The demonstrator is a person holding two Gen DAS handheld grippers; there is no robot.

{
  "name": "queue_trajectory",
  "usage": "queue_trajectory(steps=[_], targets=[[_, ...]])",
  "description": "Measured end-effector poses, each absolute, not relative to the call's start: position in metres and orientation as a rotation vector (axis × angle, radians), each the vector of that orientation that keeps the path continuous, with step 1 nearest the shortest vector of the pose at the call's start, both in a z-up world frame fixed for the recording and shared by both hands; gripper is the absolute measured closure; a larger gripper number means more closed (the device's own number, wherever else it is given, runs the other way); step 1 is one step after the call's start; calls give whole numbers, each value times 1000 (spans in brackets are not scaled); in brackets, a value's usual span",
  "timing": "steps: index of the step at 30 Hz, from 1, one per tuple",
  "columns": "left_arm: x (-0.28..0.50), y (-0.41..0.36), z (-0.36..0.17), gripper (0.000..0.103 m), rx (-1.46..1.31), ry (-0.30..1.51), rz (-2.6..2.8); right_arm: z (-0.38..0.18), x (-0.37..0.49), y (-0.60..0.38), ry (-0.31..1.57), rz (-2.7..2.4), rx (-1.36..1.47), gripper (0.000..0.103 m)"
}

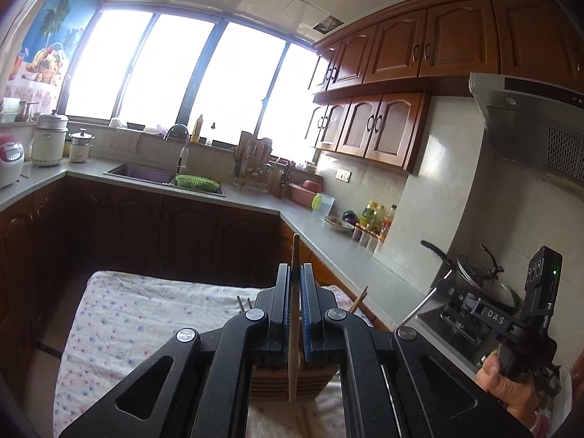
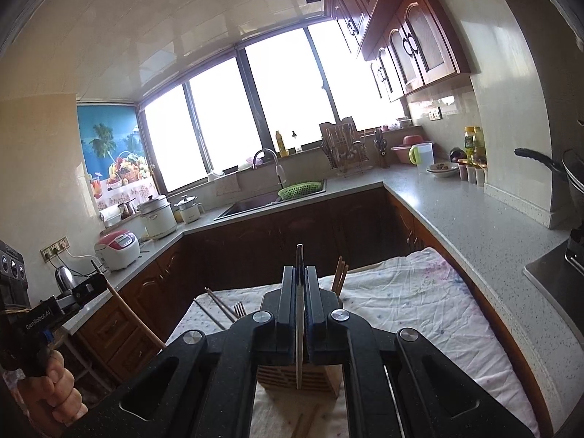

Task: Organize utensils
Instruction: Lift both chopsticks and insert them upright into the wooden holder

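My left gripper (image 1: pixel 294 273) is shut on a wooden chopstick (image 1: pixel 294 314), held upright above a slotted wooden utensil holder (image 1: pixel 284 383). My right gripper (image 2: pixel 300 277) is shut on a thin metal utensil (image 2: pixel 299 328), upright above the same holder (image 2: pixel 299 377). The holder stands on a table under a floral cloth (image 2: pixel 401 310). Chopsticks (image 2: pixel 339 273) stand in the holder's far side. Loose chopsticks (image 2: pixel 219 304) and a fork (image 2: pixel 239 308) lie on the cloth beyond it. In the left wrist view, the right gripper (image 1: pixel 427 303) shows its utensil as a thin rod.
A grey L-shaped counter (image 2: pixel 456 219) runs along the right with bottles, a bowl and a pan (image 1: pixel 485 281) on the stove. A sink (image 2: pixel 252 206) with a green basket lies under the window. Rice cookers (image 2: pixel 118 248) stand on the left counter.
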State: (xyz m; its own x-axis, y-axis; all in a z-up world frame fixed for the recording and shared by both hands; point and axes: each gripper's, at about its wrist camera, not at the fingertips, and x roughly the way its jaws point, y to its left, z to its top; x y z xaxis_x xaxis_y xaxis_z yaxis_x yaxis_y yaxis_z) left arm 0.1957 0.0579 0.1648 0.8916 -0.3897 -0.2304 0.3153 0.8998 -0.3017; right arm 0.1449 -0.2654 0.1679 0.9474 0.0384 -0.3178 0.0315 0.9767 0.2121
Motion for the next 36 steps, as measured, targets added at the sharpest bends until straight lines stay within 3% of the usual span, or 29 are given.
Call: queue_trajectory(steps=[7,17,27,36], targets=[[242,48,153,100,-257,283,-336,179,179,-273,307,-15,193,99],[298,35,100,100,-312,386,-295,137,210,-280,384,-24,220,99],[320,24,66,100,-283,477,-286,93,226,-274,486,-18,229,99],[323,27,63,100,-290,486,-286,95,226,-275,486,-23,235,99]])
